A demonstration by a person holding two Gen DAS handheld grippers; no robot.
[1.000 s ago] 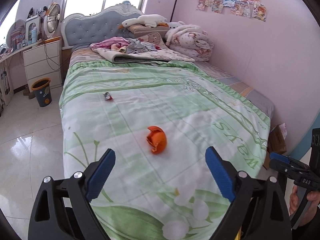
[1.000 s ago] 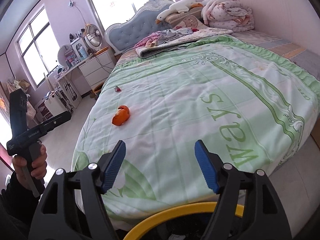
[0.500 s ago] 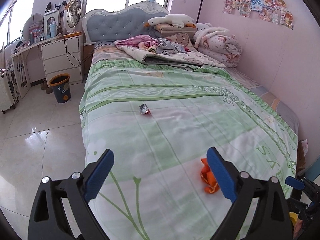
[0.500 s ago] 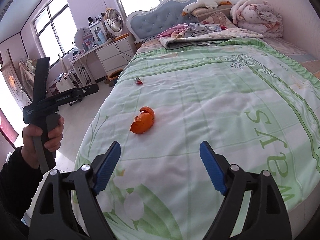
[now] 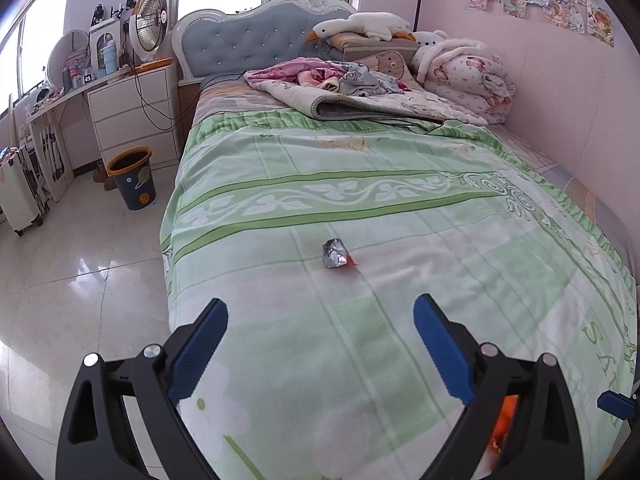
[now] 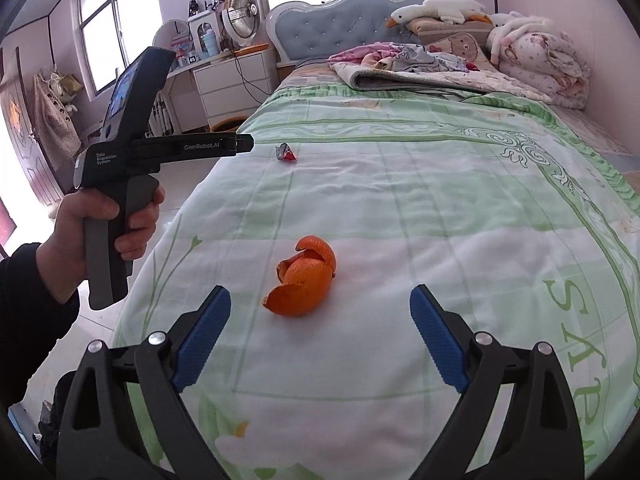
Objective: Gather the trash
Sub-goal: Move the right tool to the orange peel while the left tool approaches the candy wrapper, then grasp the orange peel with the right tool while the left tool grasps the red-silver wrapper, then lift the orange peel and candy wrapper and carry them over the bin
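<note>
At the bottom of the right wrist view, right gripper (image 6: 320, 316) spread wide, jaws opening, nothing between them. Orange peel (image 6: 304, 282) lies just beyond the tips, slightly left of the frame's centre, curled and loose on the green bedspread (image 6: 420, 208).

Bottom of the left wrist view: left gripper (image 5: 320, 328) also spread, empty. Crumpled foil wrapper (image 5: 336, 254) sits ahead of it at mid-frame, apart from the tips. A sliver of the peel shows at lower right behind the blue pad.

Left edge of the right wrist view: a hand (image 6: 104, 220) in a dark sleeve grips the left tool's handle, its nose aimed toward the wrapper.

Further off, upper left of the left wrist view: waste bin (image 5: 134, 178) on the tiled floor, beside the white drawers (image 5: 132, 116) and well apart from both scraps. Rumpled blankets and a plush goose (image 5: 360, 26) lie at the headboard end.

Risks, as judged:
- Bedspread is soft; pads coming down could pinch cloth along with the peel and drag the cover.
- Peel is a thin open curl; it may crack or slip out on the carry.
- Wrapper is small and light; a tip nudging it first could push it away.
- Bin is far, so a weak grip could drop scraps on the floor.
</note>
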